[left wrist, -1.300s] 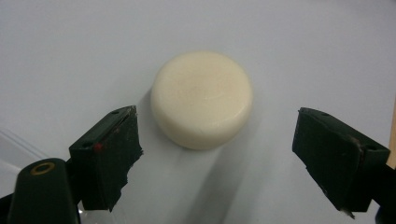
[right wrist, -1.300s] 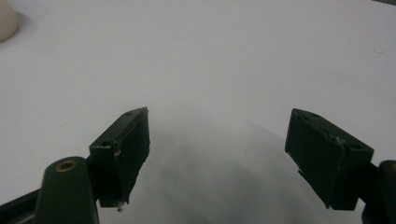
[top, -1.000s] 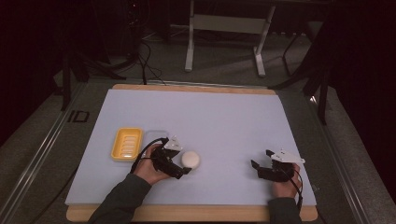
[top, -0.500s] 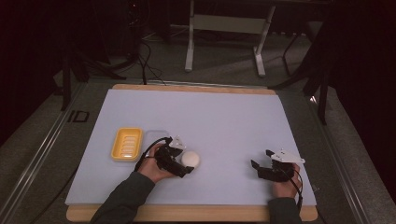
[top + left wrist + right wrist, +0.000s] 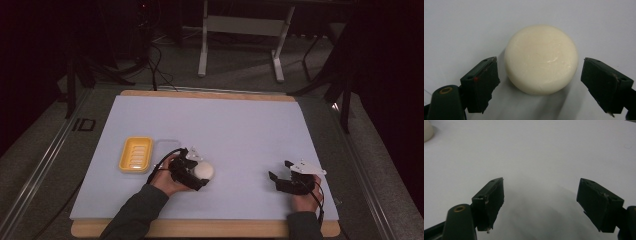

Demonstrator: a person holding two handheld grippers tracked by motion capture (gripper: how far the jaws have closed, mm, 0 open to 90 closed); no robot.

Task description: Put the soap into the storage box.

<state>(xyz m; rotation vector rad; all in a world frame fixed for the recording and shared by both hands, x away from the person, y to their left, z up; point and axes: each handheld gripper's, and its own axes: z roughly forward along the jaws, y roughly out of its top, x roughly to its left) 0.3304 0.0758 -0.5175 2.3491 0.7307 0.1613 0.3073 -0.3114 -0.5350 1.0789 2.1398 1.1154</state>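
A round cream soap bar (image 5: 541,59) lies flat on the pale mat, also seen as a white disc (image 5: 203,171) in the high view. My left gripper (image 5: 196,175) is open around it, one jaw on each side with a small gap to the bar. The same gripper (image 5: 541,82) shows its black jaws flanking the soap without touching. A yellow ribbed soap dish (image 5: 135,154) sits just left of that hand. My right gripper (image 5: 280,172) rests open over bare mat at the front right, and its view shows the gripper (image 5: 540,202) holding nothing.
The pale mat (image 5: 225,125) covers a wooden board (image 5: 210,93). Table legs and cables stand on the dark floor behind. A sliver of the soap bar (image 5: 427,131) shows at the top left of the right gripper view.
My left gripper has shifted slightly right and forward so its jaws now flank the soap bar. The right gripper has stayed put.
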